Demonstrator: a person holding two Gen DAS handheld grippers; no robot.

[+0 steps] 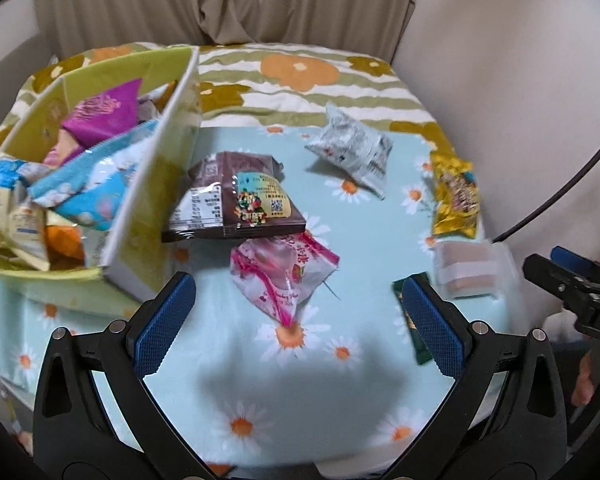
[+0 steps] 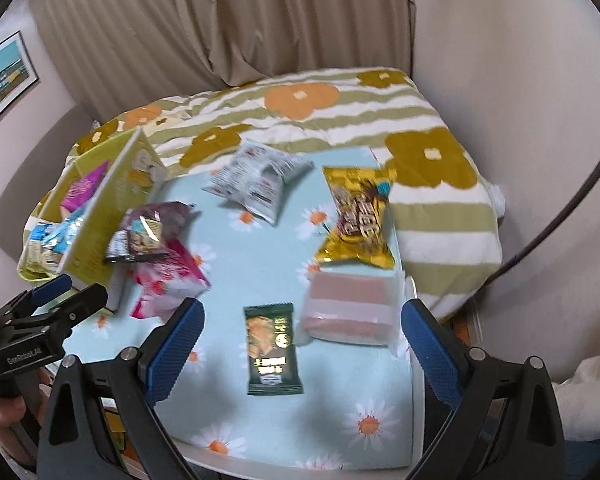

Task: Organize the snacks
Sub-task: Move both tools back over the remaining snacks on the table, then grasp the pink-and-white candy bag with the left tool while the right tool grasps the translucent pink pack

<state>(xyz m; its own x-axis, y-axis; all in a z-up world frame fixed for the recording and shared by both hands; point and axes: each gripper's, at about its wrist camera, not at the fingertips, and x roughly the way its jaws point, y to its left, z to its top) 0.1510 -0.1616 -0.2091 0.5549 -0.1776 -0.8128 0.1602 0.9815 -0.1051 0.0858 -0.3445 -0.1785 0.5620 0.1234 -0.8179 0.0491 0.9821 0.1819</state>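
Since the pink snack packet [image 1: 284,276] lies loose on the daisy cloth [image 1: 260,380] just ahead of our left gripper [image 1: 296,316], its fingers spread wide and empty, we'd guess it's headed for the green box [image 1: 148,216] left of the fingers, while our right gripper [image 2: 300,344], also spread, hangs over the dark green packet [image 2: 273,350].

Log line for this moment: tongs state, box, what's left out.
left tongs open, empty | right tongs open, empty | green box part-filled | six snack packs loose on daisy cloth
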